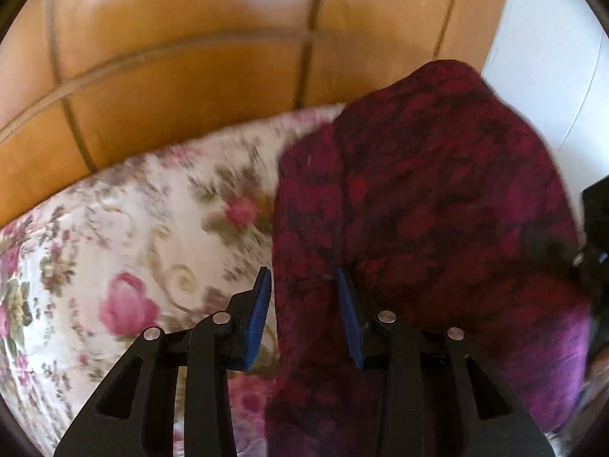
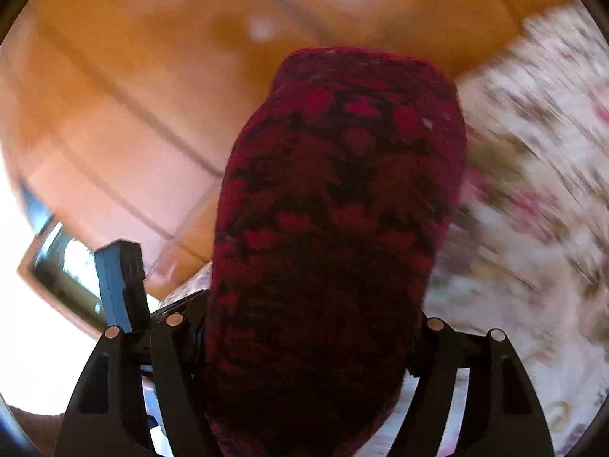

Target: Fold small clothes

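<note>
A dark red and black patterned garment (image 1: 437,209) hangs over a floral bedspread (image 1: 133,228). My left gripper (image 1: 302,272) is shut on a bunched edge of the garment, with the fabric filling the gap between its blue pads (image 1: 259,316). In the right wrist view the same garment (image 2: 335,190) drapes over my right gripper (image 2: 304,266) and hides its right finger. The blue-padded left finger (image 2: 118,285) stands apart from the cloth, with floor showing in the gap. Both views are blurred by motion.
Glossy orange-brown floor tiles (image 1: 190,57) lie beyond the bed's edge. A white surface (image 1: 552,76) rises at the right. A black part of the other gripper (image 1: 595,236) shows at the right edge. A wood-framed pane (image 2: 57,262) sits at lower left.
</note>
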The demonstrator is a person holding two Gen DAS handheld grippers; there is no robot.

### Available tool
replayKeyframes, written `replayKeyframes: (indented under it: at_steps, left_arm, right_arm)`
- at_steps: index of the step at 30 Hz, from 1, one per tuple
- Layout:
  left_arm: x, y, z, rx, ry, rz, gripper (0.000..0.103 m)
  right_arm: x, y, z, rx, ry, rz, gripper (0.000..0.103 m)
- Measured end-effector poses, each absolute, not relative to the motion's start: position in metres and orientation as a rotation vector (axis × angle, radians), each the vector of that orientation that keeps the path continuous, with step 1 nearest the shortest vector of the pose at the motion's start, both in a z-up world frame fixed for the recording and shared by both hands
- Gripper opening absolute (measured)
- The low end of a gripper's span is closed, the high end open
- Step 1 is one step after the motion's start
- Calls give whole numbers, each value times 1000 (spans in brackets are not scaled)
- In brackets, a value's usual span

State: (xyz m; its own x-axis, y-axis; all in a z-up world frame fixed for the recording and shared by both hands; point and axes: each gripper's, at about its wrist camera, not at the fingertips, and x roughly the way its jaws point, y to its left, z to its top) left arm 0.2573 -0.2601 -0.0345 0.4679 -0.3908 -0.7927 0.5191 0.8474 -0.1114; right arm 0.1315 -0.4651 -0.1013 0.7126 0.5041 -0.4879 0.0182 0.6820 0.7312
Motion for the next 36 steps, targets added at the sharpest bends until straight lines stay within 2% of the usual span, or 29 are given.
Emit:
replayKeyframes:
  at_steps: [2,4,7,14,18,21,23,28,31,36]
  left_arm:
    - [256,-256,-40,96,936,-577,34]
    - [256,-250,-37,43,948,-594,38]
    - [248,-253,-27,55,925,-603,38]
    - [228,-272,-6,113,830,-589,38]
    - [240,-269,-15,68,856,-579,38]
    - [257,-269,-21,42,904,-552,38]
    - [267,-265,-32,28,944,-516,45]
    - [266,-251,-37,-32,932,-500,45]
    - [246,-243,-24,-13,859,-471,63]
    - [222,-221,-11,-7,802,-427,65]
  right_arm:
    - [119,-469,-119,813,750,274,76]
    - [110,-475,-126,824,749,223,90]
    - [106,-474,-118,793,765,122,100]
    - [78,-430,-41,441,638,-174,96]
    - [114,-430,-39,365,718,-180,89]
    - [156,-432,-64,268,808,-265,92]
    - [177,-424,-78,210,843,-299,97]
    - [179,-419,-86,152,838,-297,100]
    - [166,-429,-89,194,806,-281,100]
    - [154,-433,-77,242,787,-295,101]
